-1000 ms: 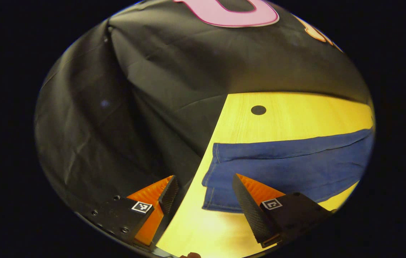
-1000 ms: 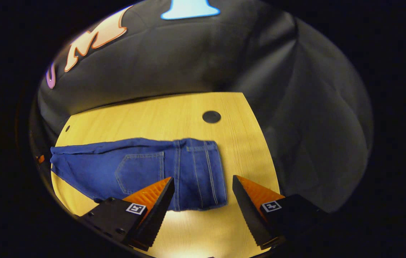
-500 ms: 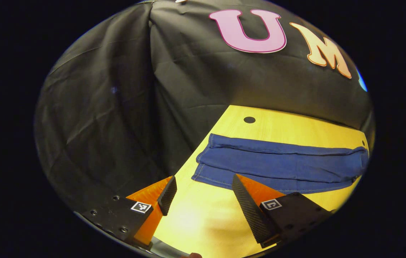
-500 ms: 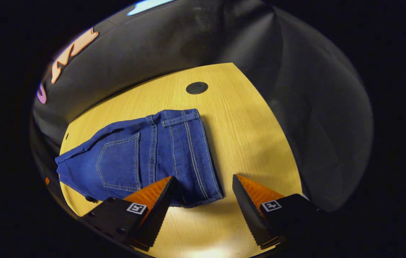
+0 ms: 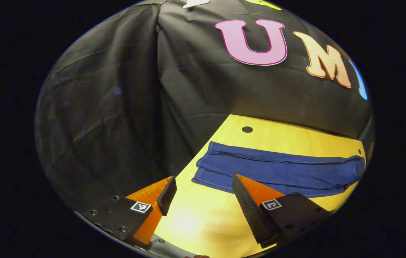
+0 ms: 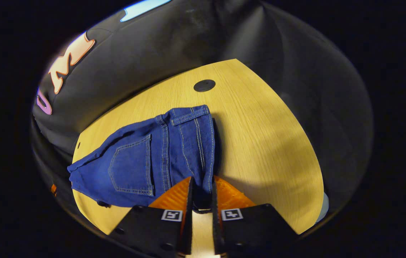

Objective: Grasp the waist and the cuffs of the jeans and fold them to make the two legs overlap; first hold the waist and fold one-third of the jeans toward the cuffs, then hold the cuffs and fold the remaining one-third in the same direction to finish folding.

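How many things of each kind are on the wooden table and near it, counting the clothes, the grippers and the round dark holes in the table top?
Blue denim jeans: 1
Two-finger grippers, the left gripper and the right gripper: 2
Large round dark hole in the light wooden table: 1
Small dark hole near the table's far edge: 1
Total: 5

jeans point(image 6: 174, 150): stitched matt denim; table point(image 6: 260, 136): smooth grained wood
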`<state>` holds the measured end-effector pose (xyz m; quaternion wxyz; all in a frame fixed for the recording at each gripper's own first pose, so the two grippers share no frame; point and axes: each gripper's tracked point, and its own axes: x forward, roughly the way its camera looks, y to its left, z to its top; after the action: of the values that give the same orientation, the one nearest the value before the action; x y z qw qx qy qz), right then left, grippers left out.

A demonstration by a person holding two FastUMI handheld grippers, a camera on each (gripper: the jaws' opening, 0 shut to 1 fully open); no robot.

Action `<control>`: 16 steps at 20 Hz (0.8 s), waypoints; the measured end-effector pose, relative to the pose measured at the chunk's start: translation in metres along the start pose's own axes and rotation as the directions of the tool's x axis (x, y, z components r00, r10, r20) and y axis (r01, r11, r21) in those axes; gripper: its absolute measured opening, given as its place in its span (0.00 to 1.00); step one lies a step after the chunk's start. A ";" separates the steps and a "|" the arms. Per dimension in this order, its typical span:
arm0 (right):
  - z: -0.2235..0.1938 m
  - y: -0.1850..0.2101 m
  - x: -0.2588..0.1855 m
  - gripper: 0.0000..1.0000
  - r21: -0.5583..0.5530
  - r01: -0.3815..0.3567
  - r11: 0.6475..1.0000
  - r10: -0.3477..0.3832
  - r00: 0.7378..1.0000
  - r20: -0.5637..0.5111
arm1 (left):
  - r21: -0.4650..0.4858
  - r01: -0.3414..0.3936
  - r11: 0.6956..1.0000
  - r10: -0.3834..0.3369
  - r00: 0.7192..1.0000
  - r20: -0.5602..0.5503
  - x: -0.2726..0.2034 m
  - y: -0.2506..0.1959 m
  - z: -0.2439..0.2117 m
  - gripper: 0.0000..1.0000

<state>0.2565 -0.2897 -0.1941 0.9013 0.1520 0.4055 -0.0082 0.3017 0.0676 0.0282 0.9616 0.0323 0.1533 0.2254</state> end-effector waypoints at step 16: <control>0.028 0.002 -0.021 0.03 -0.023 0.183 0.983 -0.174 0.961 0.215 | 0.071 0.179 0.981 -0.179 0.984 -0.006 0.003 -0.013 -0.005 0.96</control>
<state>0.2630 -0.2977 -0.1605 0.9381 0.0939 0.3190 -0.0970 0.3082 0.0576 0.0209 0.9763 0.0528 0.1632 0.1322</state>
